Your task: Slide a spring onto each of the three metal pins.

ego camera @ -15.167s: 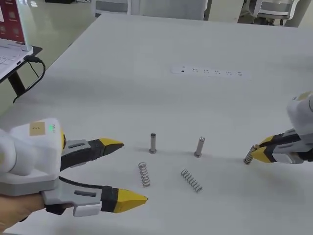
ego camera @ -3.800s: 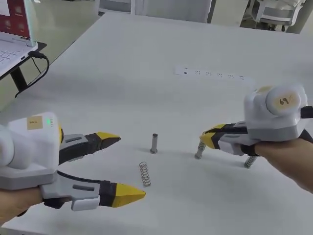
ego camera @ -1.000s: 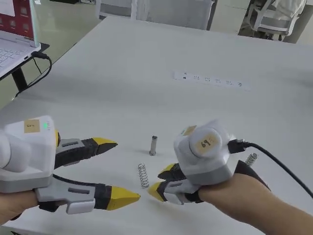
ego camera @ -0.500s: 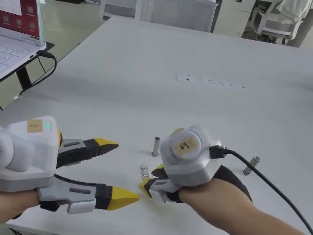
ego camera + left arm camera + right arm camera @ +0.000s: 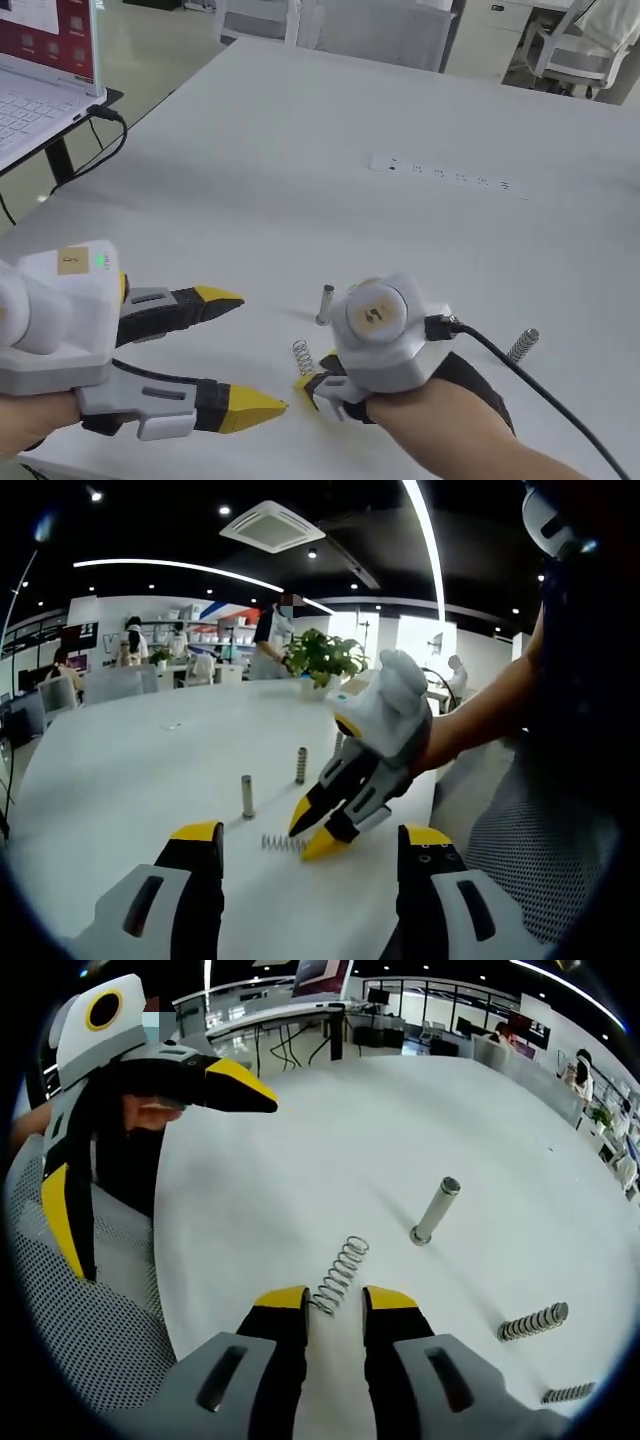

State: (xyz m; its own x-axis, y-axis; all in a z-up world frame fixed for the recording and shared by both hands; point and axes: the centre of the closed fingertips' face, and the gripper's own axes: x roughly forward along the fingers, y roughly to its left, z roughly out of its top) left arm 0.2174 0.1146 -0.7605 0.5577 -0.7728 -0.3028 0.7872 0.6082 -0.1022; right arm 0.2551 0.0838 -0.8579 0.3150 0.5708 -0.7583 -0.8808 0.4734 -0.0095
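Close to the front edge of the bench (image 5: 300,150), we hold the right gripper (image 5: 337,1300) low over the loose spring (image 5: 340,1275), which lies flat on the white surface. Its jaws are narrowly apart and straddle the spring's near end. That end sits just beside one jaw with a gap to the other, so the spring is not pinched.

Just beyond the spring the bare pin (image 5: 435,1212) stands upright, apart from it, with open surface between them. Off to one side in the right gripper view, a sprung pin (image 5: 533,1322) and a second sprung pin (image 5: 567,1392) are well apart from the jaws.

Our left gripper (image 5: 245,350) is beside the loose spring, jaws spread wide and holding nothing. Its tips are near the right gripper's tips but apart from them.

Past the pins the bench runs open up to the power strip (image 5: 445,172). Beyond the bench's left edge we see a laptop (image 5: 40,60), with a black cable (image 5: 105,135) trailing down from it.
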